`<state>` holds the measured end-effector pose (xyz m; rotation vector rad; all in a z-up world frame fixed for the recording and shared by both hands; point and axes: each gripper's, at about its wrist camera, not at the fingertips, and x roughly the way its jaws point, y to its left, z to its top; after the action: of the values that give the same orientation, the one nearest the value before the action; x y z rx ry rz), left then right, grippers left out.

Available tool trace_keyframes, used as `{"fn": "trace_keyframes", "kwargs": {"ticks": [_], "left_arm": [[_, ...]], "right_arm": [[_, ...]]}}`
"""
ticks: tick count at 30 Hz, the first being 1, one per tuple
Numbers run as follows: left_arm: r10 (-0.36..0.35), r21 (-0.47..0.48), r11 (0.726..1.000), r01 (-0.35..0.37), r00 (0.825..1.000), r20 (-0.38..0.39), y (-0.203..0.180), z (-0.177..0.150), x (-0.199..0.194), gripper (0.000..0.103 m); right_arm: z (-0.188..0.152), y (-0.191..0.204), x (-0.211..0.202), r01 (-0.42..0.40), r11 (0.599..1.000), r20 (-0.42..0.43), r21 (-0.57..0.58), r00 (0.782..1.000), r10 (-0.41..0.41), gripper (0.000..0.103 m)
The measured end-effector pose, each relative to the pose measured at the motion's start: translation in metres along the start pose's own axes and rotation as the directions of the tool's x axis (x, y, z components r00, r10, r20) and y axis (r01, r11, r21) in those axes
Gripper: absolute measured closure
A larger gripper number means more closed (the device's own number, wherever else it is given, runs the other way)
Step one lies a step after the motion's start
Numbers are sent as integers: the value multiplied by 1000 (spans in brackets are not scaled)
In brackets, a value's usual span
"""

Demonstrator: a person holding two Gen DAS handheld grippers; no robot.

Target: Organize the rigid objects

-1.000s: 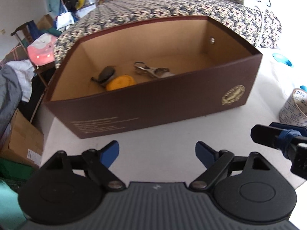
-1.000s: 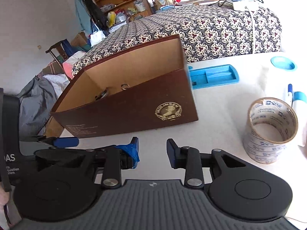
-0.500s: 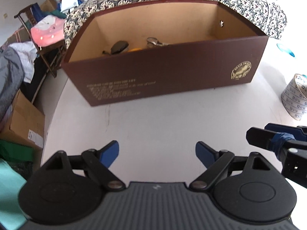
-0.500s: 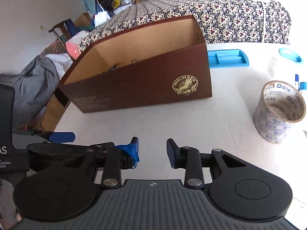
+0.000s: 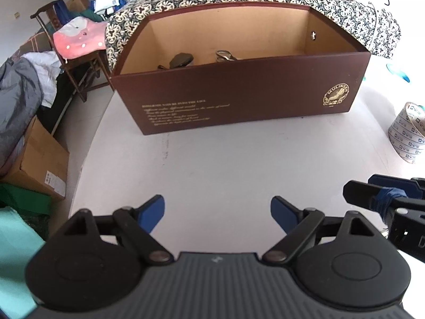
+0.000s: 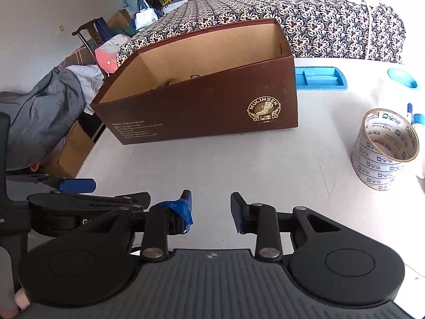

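Observation:
A brown open cardboard box [image 5: 239,101] stands on the white table [image 5: 225,164]; it also shows in the right wrist view [image 6: 202,109]. Inside it lie a dark rounded object [image 5: 182,59] and a metal tool [image 5: 225,56], mostly hidden by the front wall. A roll of printed tape [image 6: 385,146] stands on the table at the right, and its edge shows in the left wrist view [image 5: 407,133]. My left gripper [image 5: 217,214] is open and empty, well in front of the box. My right gripper [image 6: 211,210] is open and empty, to the right of the left one.
A blue tray [image 6: 320,77] lies behind the box's right end. A blue round lid [image 6: 402,77] and a marker [image 6: 410,111] lie at the far right. A patterned bed [image 6: 305,18] is behind the table. A chair and cardboard boxes [image 5: 37,159] stand left of the table edge.
Both grippers have pulled back from the box and lower toward the table. The box contents are now mostly hidden behind its front wall. Both grippers stayed open.

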<state>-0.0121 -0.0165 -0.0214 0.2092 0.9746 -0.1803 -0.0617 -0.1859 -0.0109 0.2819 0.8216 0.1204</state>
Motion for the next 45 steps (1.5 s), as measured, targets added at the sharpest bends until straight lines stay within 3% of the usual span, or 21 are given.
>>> {"fn": "trace_keyframes", "kwargs": {"ticks": [10,28,34,45], "left_arm": [[17,6,1000,-17,999,28,4,19,0,14],[96,-16,995,-95,968,232,12,109,-19,14],[104,-33,995,-99,966,236,17,126,-12,14],[113,-24,994,-111,964,240,21,151,16,14]], "right_arm": [[14,3,4,-6,999,23,-33,1000,7,88],[96,-9,-4,-12,999,213,33,977,5,87],[114,-8,6,2,1000,230,31,973,-9,87],[141,-14,52,44,998,183,50,982,-52,87]]}}
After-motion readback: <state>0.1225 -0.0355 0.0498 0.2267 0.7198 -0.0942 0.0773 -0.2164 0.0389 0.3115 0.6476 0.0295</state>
